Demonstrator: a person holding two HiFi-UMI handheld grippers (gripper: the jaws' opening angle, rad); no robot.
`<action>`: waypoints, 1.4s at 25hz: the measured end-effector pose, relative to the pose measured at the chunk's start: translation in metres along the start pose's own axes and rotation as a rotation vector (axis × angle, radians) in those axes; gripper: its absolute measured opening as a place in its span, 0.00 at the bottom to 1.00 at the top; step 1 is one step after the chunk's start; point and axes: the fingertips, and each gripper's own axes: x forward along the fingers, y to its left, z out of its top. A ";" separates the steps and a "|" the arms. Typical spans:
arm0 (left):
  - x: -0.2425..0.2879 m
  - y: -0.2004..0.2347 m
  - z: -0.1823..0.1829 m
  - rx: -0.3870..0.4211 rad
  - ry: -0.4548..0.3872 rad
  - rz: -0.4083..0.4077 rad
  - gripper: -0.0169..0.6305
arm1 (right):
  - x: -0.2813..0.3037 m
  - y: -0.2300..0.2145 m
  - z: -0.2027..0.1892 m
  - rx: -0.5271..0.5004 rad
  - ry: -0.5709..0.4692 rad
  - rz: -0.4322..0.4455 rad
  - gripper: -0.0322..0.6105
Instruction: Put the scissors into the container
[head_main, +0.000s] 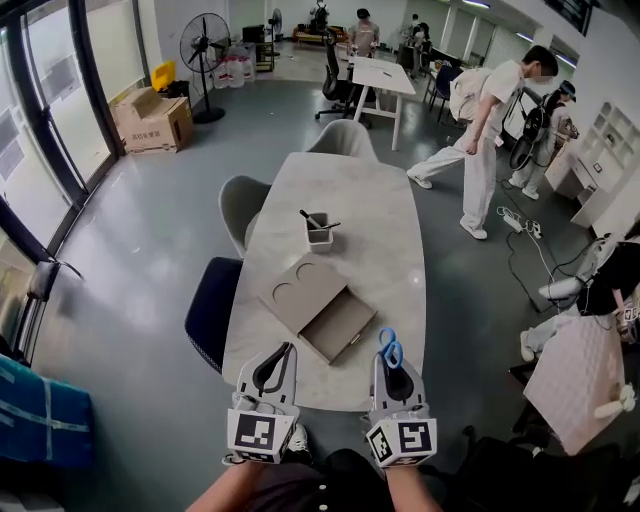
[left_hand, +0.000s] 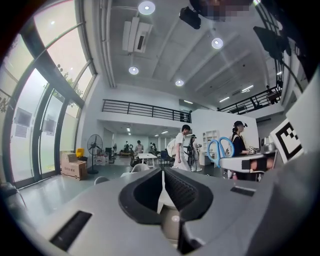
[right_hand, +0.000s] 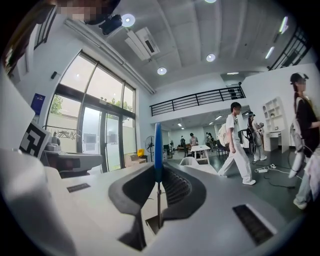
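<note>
The scissors are clamped in the right gripper, with the blue handles ahead of the jaws and the long axis along them. The container (apparently already holding pens) is set well ahead and leftward on the pale table. The left gripper, closed on nothing, is slightly nearer.

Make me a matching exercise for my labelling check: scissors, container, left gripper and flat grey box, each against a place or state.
1 scissors
2 container
3 left gripper
4 flat grey box

A shut, nothing in it
B mid-table, dark items inside
C clamped in the right gripper, blue handles sticking out
D lying between container and grippers

Pairs: 1-C, 2-B, 3-A, 4-D
</note>
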 end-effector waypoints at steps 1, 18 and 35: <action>0.004 -0.001 -0.001 -0.002 0.005 -0.007 0.07 | 0.003 -0.003 -0.001 0.001 0.005 -0.003 0.11; 0.058 0.003 -0.034 -0.039 0.059 0.047 0.07 | 0.066 -0.040 -0.029 -0.032 0.073 0.082 0.11; 0.111 0.015 -0.138 -0.149 0.264 0.074 0.07 | 0.155 -0.016 -0.185 -0.739 0.473 0.495 0.11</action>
